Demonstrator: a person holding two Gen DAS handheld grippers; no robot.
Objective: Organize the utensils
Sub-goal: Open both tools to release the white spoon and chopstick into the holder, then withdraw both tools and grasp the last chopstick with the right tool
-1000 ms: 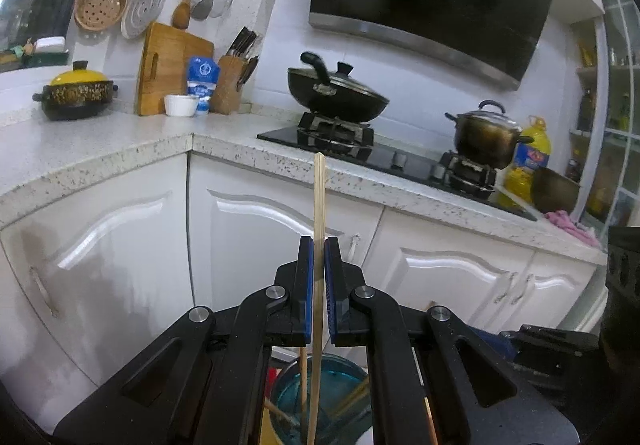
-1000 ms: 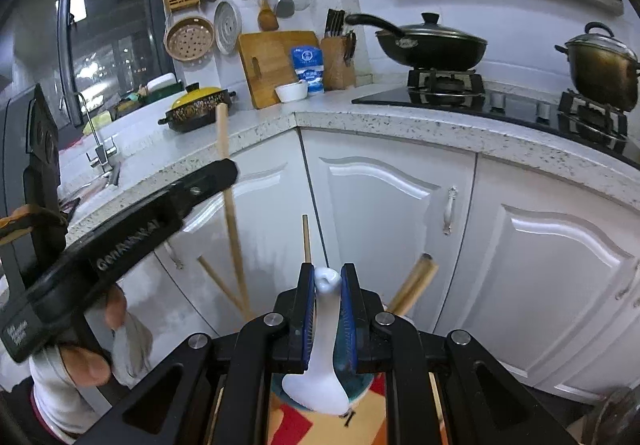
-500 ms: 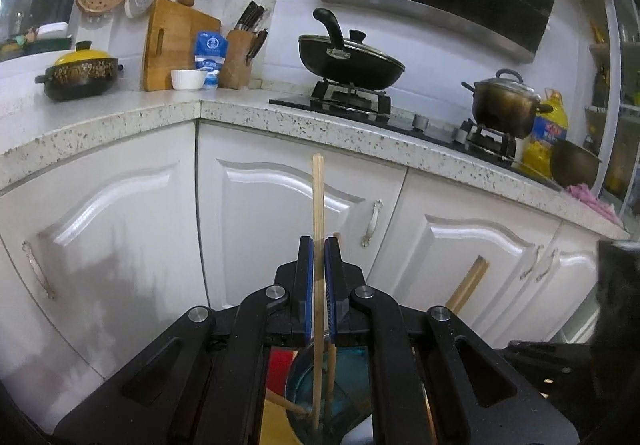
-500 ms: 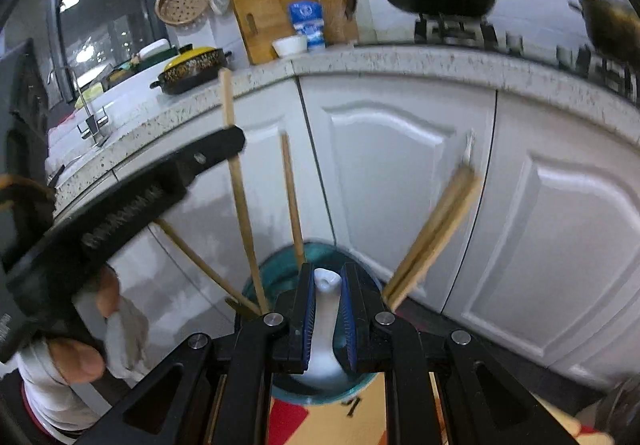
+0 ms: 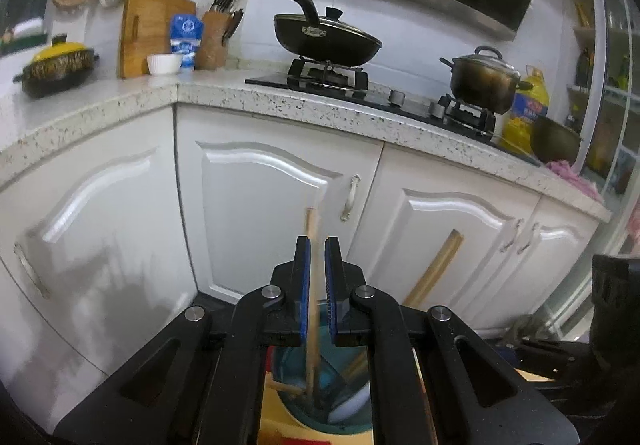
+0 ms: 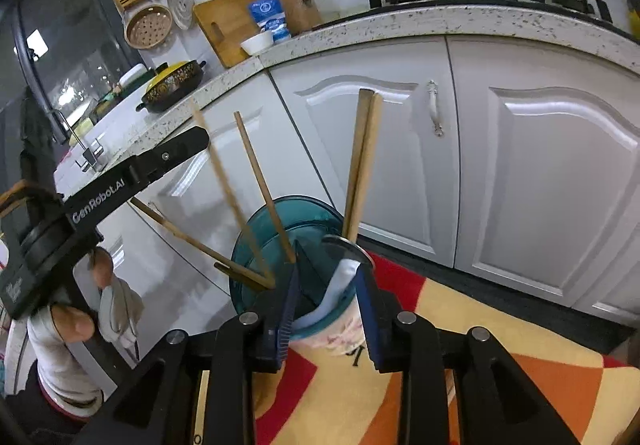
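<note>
Left gripper [image 5: 317,277]: its jaws stood slightly apart, with a wooden chopstick [image 5: 312,309] running up through the gap; the stick looked blurred and touched neither pad clearly, so I judged it just let go and dropping.
Reason for that hold: the gripper hung straight above the teal holder [image 6: 276,241], so a freed stick would fall tip-first into it rather than onto the mat.
Right gripper [image 6: 326,299]: its jaws were spread wide on either side of a white spoon [image 6: 340,285], not pressing it; the spoon leaned inside the holder with its handle up.
Reason for the spread: I judged the spoon already delivered, the wide gap letting the gripper pull off without dragging it back out.
Teal holder: a see-through blue-green cup standing on a patterned mat [image 6: 500,329] of red, orange and cream, in front of white cabinet doors [image 6: 552,181].
Already in the holder: several wooden sticks leaning outward at different angles, and a thicker pair of chopsticks [image 6: 362,165] resting against the far rim, as loose things do in a wide cup.
Task standing: the utensils were gathered upright in one container; whether more lay outside the holder could not be told.
Risk: the leaning sticks crowded the opening, so the falling chopstick could glance off one.
</note>
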